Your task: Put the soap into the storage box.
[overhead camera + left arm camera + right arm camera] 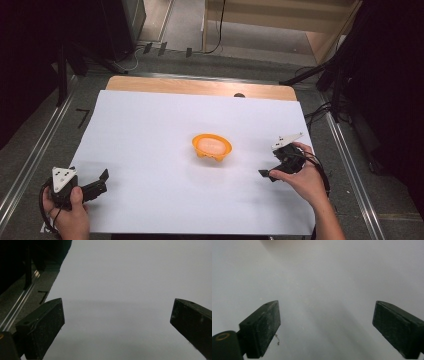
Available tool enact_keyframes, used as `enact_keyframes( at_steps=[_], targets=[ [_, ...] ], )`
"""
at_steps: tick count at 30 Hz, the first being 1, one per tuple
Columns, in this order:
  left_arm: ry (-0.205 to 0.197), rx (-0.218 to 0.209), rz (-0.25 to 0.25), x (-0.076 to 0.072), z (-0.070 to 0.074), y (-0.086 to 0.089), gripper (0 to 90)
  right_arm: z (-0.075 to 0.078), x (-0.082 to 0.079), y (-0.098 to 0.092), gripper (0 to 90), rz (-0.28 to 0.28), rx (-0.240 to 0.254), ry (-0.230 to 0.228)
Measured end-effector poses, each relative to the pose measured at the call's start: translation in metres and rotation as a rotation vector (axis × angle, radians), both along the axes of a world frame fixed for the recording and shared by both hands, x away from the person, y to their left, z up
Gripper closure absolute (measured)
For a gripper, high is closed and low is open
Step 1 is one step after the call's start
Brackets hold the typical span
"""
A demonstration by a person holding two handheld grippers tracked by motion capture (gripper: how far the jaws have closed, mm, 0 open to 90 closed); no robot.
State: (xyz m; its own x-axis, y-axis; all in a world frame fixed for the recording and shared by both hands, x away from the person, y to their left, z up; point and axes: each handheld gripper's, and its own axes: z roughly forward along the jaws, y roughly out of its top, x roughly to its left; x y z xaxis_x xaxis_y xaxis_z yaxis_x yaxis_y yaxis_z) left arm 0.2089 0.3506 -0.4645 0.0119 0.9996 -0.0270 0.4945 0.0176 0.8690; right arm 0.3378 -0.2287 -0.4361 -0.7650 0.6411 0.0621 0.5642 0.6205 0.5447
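An orange bowl (pixel 212 147) with a pale inside sits near the middle of the white sheet (pixel 150 150) that covers the table. My left gripper (pixel 100 182) rests at the sheet's front left corner, held in a hand, its jaws wide apart over bare white surface (pixel 117 315). Off to the bowl's right, a hand holds my right gripper (pixel 270 167), which points toward the sheet and stands open. Nothing lies between its jaws, and the white sheet (pixel 324 302) lies below them. Both grippers stand well apart from the bowl.
A wooden table edge (pixel 200 86) shows beyond the sheet's far side. Metal rails (pixel 30 160) run along the floor on the left and right. Dark stands and cables (pixel 320 112) sit at the far corners.
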Motion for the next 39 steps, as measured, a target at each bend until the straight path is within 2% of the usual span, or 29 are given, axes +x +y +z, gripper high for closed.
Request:
enact_keyframes(
  at_steps=[1, 2, 4, 5, 12, 17, 18, 20, 21, 23, 25, 27, 36, 39],
  targets=[
    [-0.001, 0.0, -0.001, 0.0, 0.0, 0.0, 0.0, -0.003, -0.005, -0.002, 5.0, -0.006, -0.036, -0.049],
    [0.0, -0.001, 0.0, 0.0, 0.0, 0.0, 0.0, -0.004, -0.008, -0.004, 5.3, -0.011, -0.032, -0.067],
    [-0.001, -0.002, 0.001, 0.0, 0.0, 0.0, 0.0, -0.006, -0.009, -0.007, 5.0, -0.011, -0.017, -0.059],
    [-0.001, -0.001, 0.0, 0.0, 0.0, 0.0, 0.0, -0.007, -0.01, -0.009, 3.6, -0.016, -0.005, -0.04],
    [-0.002, 0.0, 0.0, 0.0, 0.0, 0.0, 0.0, -0.017, -0.024, -0.023, 2.8, -0.054, 0.052, -0.041],
    [-0.002, 0.001, 0.0, 0.0, 0.0, 0.0, 0.0, -0.023, -0.034, -0.034, 2.8, -0.086, 0.102, -0.061],
    [-0.001, 0.001, 0.0, 0.0, 0.0, 0.0, 0.0, -0.026, -0.039, -0.039, 2.8, -0.105, 0.133, -0.077],
    [-0.001, 0.001, 0.0, 0.0, 0.0, 0.0, 0.0, -0.026, -0.041, -0.041, 2.9, -0.115, 0.142, -0.083],
    [-0.001, 0.001, 0.0, 0.0, 0.0, 0.0, 0.0, -0.028, -0.045, -0.047, 2.8, -0.14, 0.151, -0.108],
    [-0.001, 0.002, 0.0, 0.0, 0.0, 0.0, 0.0, -0.029, -0.047, -0.05, 2.9, -0.156, 0.162, -0.124],
    [-0.001, 0.002, 0.001, 0.0, 0.0, 0.0, 0.0, -0.03, -0.051, -0.057, 2.9, -0.197, 0.206, -0.137],
    [-0.002, 0.002, 0.001, 0.0, 0.0, 0.0, 0.0, -0.032, -0.054, -0.064, 2.9, -0.222, 0.228, -0.151],
    [-0.002, 0.004, 0.001, 0.0, 0.0, -0.001, 0.0, -0.042, -0.072, -0.086, 2.9, -0.311, 0.263, -0.193],
    [-0.001, 0.003, 0.001, -0.001, 0.0, -0.001, 0.0, -0.047, -0.079, -0.093, 2.9, -0.334, 0.29, -0.208]
  ],
)
